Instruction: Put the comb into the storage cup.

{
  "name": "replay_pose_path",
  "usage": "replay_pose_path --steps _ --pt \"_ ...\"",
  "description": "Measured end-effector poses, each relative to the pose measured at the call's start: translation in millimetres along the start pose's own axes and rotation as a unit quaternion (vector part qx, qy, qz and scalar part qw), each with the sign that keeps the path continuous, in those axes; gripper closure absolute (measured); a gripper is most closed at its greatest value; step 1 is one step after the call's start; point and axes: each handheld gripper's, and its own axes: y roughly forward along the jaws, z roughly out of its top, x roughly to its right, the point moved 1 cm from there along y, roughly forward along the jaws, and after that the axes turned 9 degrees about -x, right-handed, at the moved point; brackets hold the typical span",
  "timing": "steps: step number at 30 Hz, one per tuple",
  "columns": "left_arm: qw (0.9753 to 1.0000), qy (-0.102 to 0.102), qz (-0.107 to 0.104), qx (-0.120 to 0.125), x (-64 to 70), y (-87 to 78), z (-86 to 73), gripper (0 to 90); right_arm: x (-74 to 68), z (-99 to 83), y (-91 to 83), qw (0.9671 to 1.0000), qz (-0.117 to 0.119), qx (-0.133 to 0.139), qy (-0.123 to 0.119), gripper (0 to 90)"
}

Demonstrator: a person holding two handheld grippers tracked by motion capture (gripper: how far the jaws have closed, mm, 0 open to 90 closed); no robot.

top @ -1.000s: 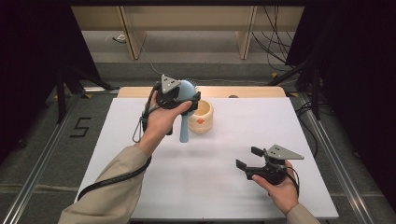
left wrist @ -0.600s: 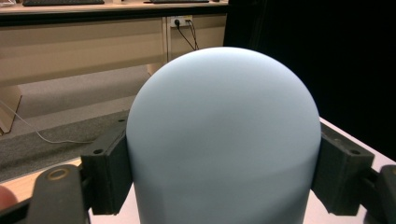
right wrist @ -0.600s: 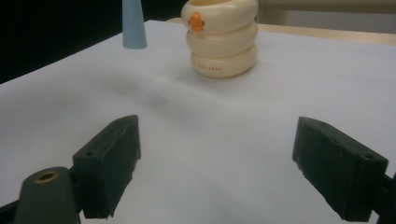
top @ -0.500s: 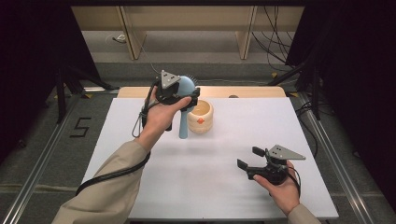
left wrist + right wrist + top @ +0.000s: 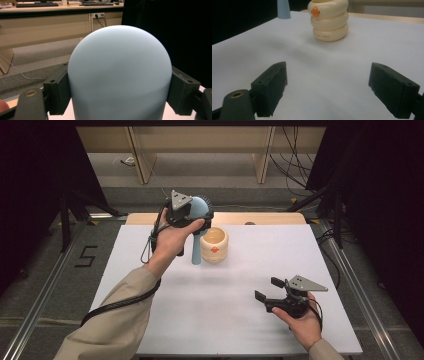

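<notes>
My brush [image 5: 199, 227] hangs upright in the air, its round blue head clamped between the jaws of my left gripper [image 5: 186, 211] and its handle pointing down, the tip just left of the duck cup [image 5: 214, 245] and close above the table [image 5: 200, 310]. Over the last second I've carried it a little toward the far edge and slightly up; the handle end now sits higher against the cup than it did. I read that as the lift phase: the brush is clear of the surface, and dropping it handle-first into the cup would be the next move, which needs a shift to the right. In the left gripper view the head [image 5: 120, 75] sits squarely between both pads. My right gripper [image 5: 272, 290] rests low at the near right, jaws spread wide, holding nothing, unmoved, facing the cup [image 5: 329, 21].
</notes>
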Motion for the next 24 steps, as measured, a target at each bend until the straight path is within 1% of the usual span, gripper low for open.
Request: replay_pose_path --steps 4,10,24 --pt "1.0000 -0.002 0.000 0.006 -0.5 0.3 2.6 19.6 0.5 -0.3 0.2 1.0000 0.001 0.000 0.002 16.3" --pt "1.0000 0.001 -0.001 0.010 0.7 2.2 6.3 19.6 1.2 -0.6 0.2 1.0000 0.000 0.000 0.003 16.3" --pt "0.9999 0.007 0.000 0.010 0.5 9.5 13.6 19.6 1.1 -1.1 0.1 1.0000 0.001 0.001 0.002 16.3"
